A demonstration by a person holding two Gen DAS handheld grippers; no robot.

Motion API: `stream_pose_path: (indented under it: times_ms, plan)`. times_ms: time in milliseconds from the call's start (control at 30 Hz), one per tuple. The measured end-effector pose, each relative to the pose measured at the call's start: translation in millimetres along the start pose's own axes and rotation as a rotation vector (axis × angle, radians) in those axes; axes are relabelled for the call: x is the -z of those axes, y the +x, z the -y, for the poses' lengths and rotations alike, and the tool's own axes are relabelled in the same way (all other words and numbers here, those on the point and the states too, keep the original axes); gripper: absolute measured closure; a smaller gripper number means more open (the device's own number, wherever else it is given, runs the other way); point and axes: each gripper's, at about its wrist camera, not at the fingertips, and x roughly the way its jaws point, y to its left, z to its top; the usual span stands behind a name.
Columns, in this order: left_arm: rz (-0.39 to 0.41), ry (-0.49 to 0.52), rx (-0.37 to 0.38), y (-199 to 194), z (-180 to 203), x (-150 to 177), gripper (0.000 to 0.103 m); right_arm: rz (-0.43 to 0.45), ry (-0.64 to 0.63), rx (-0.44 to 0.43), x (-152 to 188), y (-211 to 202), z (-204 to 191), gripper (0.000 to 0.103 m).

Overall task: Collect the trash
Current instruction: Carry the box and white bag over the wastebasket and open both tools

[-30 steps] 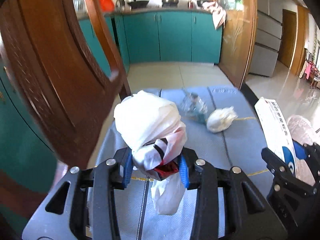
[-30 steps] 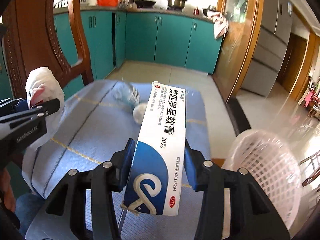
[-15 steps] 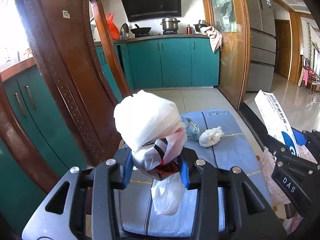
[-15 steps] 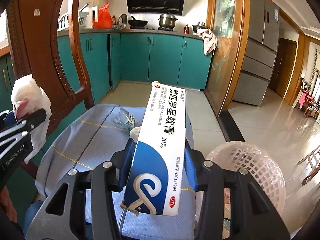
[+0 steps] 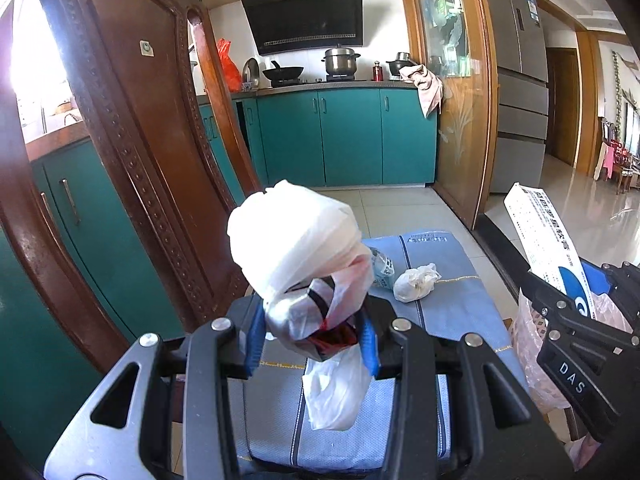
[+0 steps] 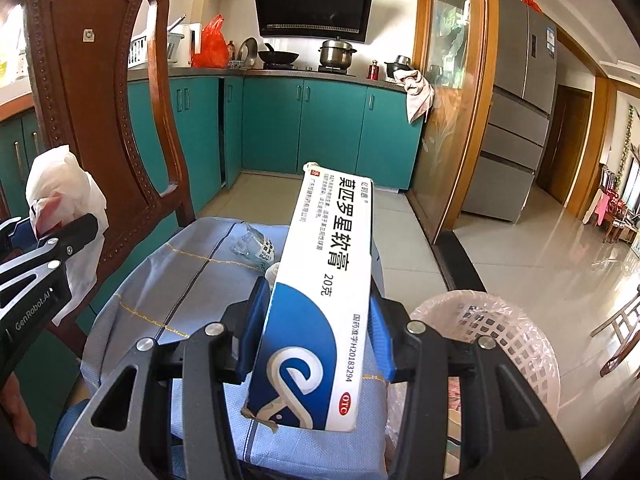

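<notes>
My left gripper (image 5: 314, 330) is shut on a white plastic bag (image 5: 296, 240) wrapped around a silver packet, held above the blue cushion (image 5: 448, 308). My right gripper (image 6: 318, 334) is shut on a white and blue medicine box (image 6: 324, 284) that stands up between its blue pads. On the cushion lie a crumpled clear wrapper (image 6: 254, 246) and a white paper wad (image 5: 414, 282). A white lattice waste basket (image 6: 496, 336) with a clear liner stands low to the right of the cushion. The bag in the left gripper (image 6: 60, 200) shows at the left edge of the right wrist view.
A carved wooden chair back (image 5: 132, 152) rises close on the left. Teal kitchen cabinets (image 6: 332, 128) line the far wall, with pots on the stove above. A wooden glass door frame (image 6: 452, 120) and a grey fridge (image 6: 520, 100) stand to the right over a shiny tiled floor.
Both grippers have risen and tilted up with their loads, so the cushion sits lower and more of the kitchen shows. The basket has come further into the right wrist view.
</notes>
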Motion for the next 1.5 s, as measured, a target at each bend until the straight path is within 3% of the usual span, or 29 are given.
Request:
stream_pose_path:
  times_ms: [1233,1500]
  plan:
    - [0.009,0.007,0.004,-3.1,5.0,-6.0,0.063,0.011,0.008,0.003,0.5,-4.9,1.4,0.057]
    - [-0.013,0.058,0.055,10.9,37.6,-10.2,0.063,-0.002,0.074,0.043,9.9,-1.2,39.7,0.057]
